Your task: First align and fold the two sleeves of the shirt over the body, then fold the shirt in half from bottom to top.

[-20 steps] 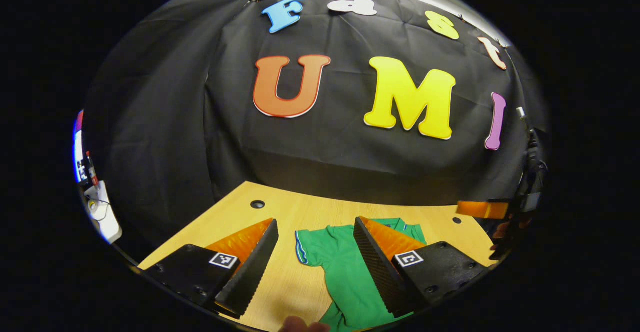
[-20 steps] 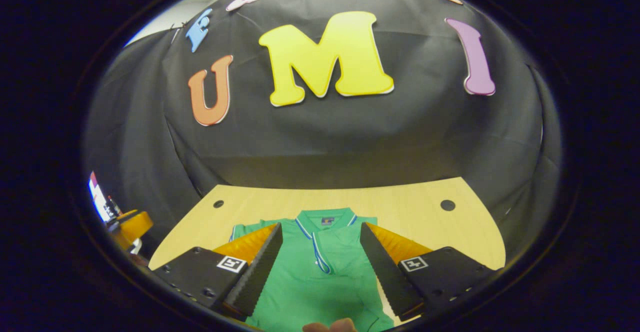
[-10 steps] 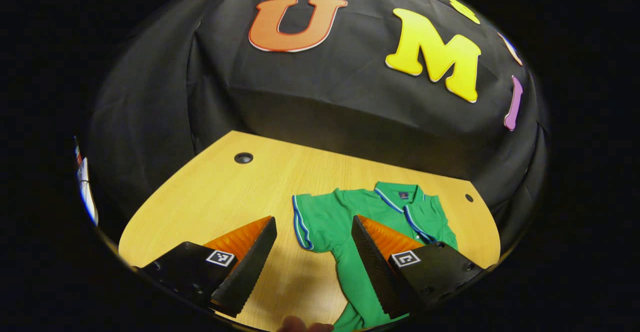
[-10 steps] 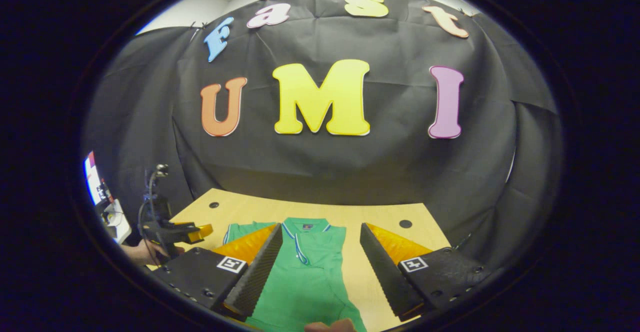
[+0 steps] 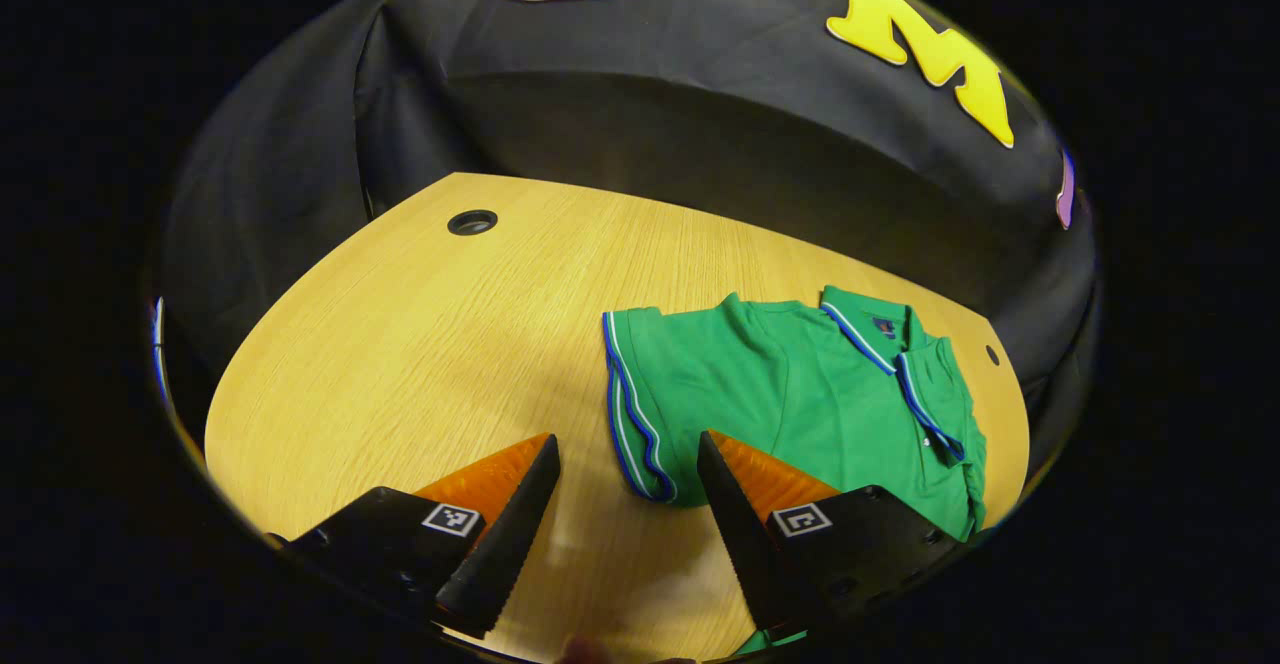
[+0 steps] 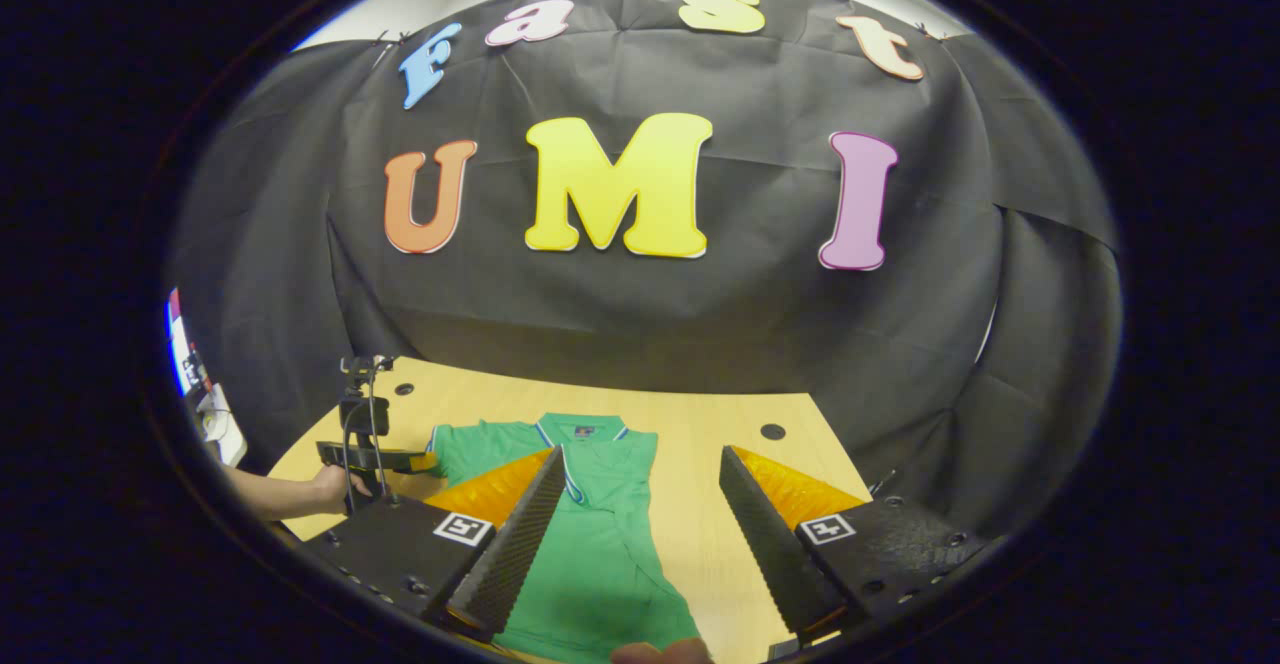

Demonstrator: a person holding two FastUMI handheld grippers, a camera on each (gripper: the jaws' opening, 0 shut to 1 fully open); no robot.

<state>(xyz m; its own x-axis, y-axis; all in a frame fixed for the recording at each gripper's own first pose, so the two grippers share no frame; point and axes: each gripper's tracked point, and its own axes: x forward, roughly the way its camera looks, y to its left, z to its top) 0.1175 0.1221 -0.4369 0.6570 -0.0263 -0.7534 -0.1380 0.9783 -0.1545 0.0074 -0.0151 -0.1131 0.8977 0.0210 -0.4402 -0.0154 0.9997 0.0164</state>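
Left tongs [image 5: 625,464] now lower over the shirt [image 5: 800,404] sleeve cuff [image 5: 630,414] (both tongs spread, empty).

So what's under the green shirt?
The green polo shirt lies flat on the wooden table, which shows bare all around it. Its right sleeve seems already folded over the body. Anything beneath the fabric is covered, so that cannot be seen.

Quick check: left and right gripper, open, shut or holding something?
Left gripper: open, holding nothing, over the green polo shirt's striped sleeve.
Right gripper: open, holding nothing, above the shirt.
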